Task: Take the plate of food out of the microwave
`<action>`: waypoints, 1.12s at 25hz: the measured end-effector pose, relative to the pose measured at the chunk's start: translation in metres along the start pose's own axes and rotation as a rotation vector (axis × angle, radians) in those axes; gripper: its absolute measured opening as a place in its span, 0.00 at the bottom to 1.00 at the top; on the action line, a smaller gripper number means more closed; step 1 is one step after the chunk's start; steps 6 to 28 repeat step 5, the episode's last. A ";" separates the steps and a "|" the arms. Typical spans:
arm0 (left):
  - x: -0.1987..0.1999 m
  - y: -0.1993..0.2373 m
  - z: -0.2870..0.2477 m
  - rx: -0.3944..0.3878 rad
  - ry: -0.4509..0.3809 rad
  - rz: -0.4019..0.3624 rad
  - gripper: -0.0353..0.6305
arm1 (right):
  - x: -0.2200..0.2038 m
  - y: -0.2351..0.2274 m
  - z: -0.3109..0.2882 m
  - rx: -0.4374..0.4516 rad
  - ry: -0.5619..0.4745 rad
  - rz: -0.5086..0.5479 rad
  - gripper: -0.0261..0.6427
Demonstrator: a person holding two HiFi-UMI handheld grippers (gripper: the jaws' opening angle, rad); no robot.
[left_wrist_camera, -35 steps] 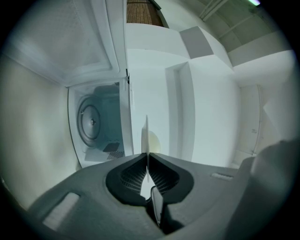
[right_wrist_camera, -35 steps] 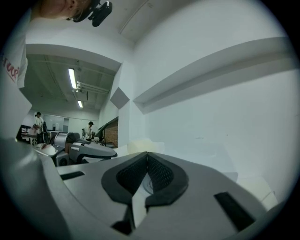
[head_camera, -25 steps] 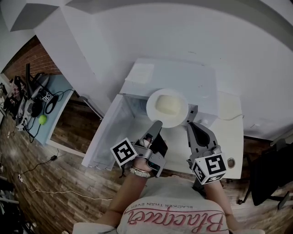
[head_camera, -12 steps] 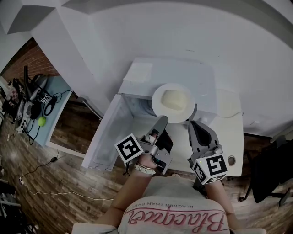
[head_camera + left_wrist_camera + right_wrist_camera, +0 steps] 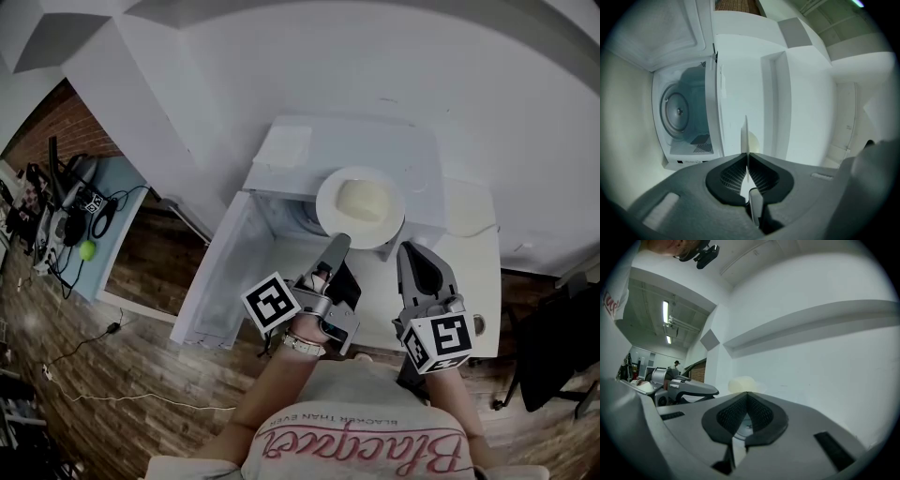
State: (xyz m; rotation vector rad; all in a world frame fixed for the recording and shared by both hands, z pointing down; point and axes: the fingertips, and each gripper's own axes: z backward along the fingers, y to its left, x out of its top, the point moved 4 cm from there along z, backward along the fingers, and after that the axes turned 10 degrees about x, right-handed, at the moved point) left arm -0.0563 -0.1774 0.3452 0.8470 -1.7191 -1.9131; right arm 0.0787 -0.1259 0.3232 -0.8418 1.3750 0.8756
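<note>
Plate of food [image 5: 328, 208] has slid up and right, over the open microwave [image 5: 375, 145]. Left gripper [image 5: 338, 241] still pinches its rim (right gripper [image 5: 406, 248] closed, empty, alongside).

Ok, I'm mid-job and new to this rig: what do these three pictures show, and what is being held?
There is no robot arm: a person holds a two-jaw tool in each hand. The head view looks down from a camera on their head; the left gripper view and right gripper view come from cameras on the tools, looking along the jaws. A white microwave stands on a white table, its door open and its turntable bare. The left tool pinches the rim of the plate of pale food, outside the cavity. The right tool is shut and empty, its tip close beside the plate.
</note>
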 end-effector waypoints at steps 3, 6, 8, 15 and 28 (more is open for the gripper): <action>0.000 -0.001 0.000 -0.005 0.004 0.000 0.08 | 0.001 0.001 -0.002 0.015 -0.004 0.007 0.06; -0.001 -0.001 0.000 -0.008 0.006 -0.001 0.08 | 0.001 0.003 -0.003 0.027 -0.007 0.012 0.06; -0.001 -0.001 0.000 -0.008 0.006 -0.001 0.08 | 0.001 0.003 -0.003 0.027 -0.007 0.012 0.06; -0.001 -0.001 0.000 -0.008 0.006 -0.001 0.08 | 0.001 0.003 -0.003 0.027 -0.007 0.012 0.06; -0.001 -0.001 0.000 -0.008 0.006 -0.001 0.08 | 0.001 0.003 -0.003 0.027 -0.007 0.012 0.06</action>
